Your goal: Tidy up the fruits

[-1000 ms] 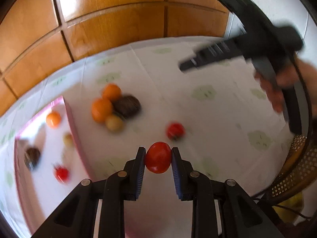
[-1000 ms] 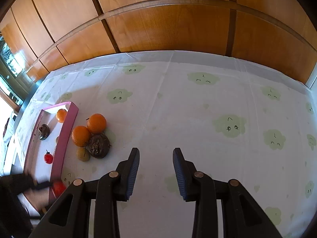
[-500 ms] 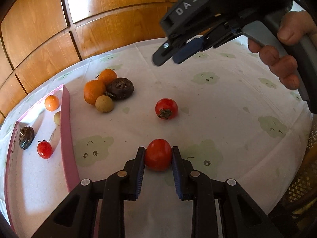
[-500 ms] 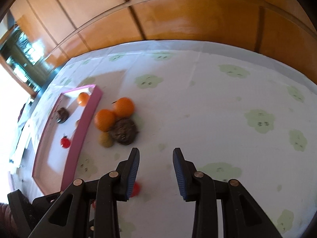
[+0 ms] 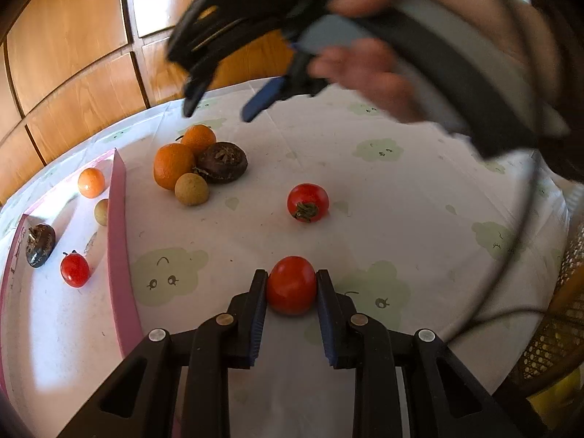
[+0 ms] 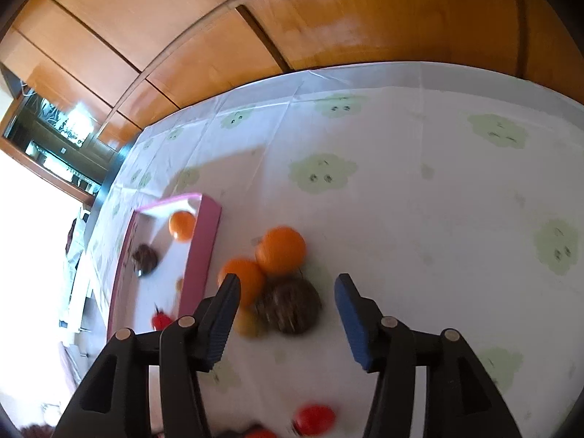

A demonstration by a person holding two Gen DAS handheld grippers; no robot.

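My left gripper (image 5: 291,292) is shut on a red tomato (image 5: 291,285) just above the tablecloth. A second tomato (image 5: 307,202) lies further ahead. Two oranges (image 5: 173,166), a dark brown fruit (image 5: 223,162) and a small tan fruit (image 5: 191,189) sit clustered beside the pink tray (image 5: 116,219). My right gripper (image 6: 286,292) is open, hovering above that cluster: oranges (image 6: 280,250) and brown fruit (image 6: 288,304) lie between its jaws in the right wrist view. It also shows in the left wrist view (image 5: 219,109), blurred, held by a hand.
The pink tray (image 6: 204,252) holds a small orange (image 5: 91,182), a tan fruit (image 5: 101,211), a dark fruit (image 5: 40,244) and a small red tomato (image 5: 75,269). Wood panelling stands behind the table. A wicker chair (image 5: 558,328) is at the right edge.
My right gripper has swung left and down over the fruit cluster and opened wider. My left gripper has lowered slightly, still holding the tomato.
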